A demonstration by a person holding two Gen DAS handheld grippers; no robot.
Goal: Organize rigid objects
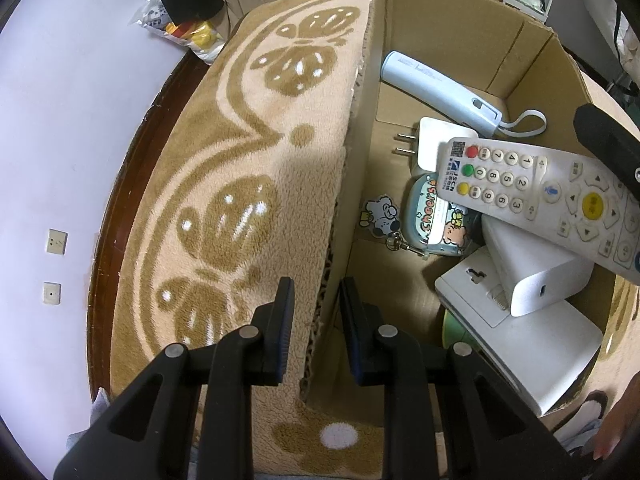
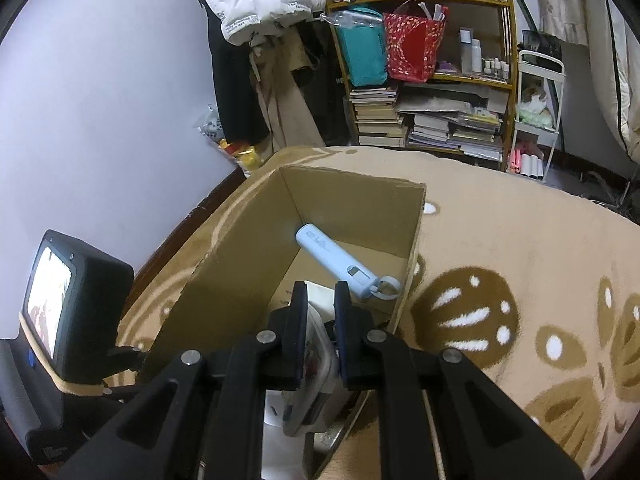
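Note:
An open cardboard box (image 1: 362,128) (image 2: 240,272) sits on a beige blanket. My left gripper (image 1: 317,286) is shut on the box's left wall, one finger outside and one inside. My right gripper (image 2: 321,294) is shut on a white remote control (image 1: 536,188) (image 2: 316,360), held tilted over the box's contents; one of its black fingers (image 1: 604,144) shows in the left wrist view. Inside lie a light-blue handheld device with a strap (image 1: 440,92) (image 2: 336,264), a white plug adapter (image 1: 430,136), a "cheers" case (image 1: 430,216), a dog keychain (image 1: 382,214), a white charger block (image 1: 536,280) and a flat white socket unit (image 1: 520,344).
The blanket (image 1: 248,160) (image 2: 520,248) has a brown pattern and runs to a dark wooden edge (image 1: 120,184) by a pale wall. A crowded bookshelf (image 2: 424,92) and hanging clothes (image 2: 256,60) stand behind. A hand (image 1: 616,432) shows at the lower right.

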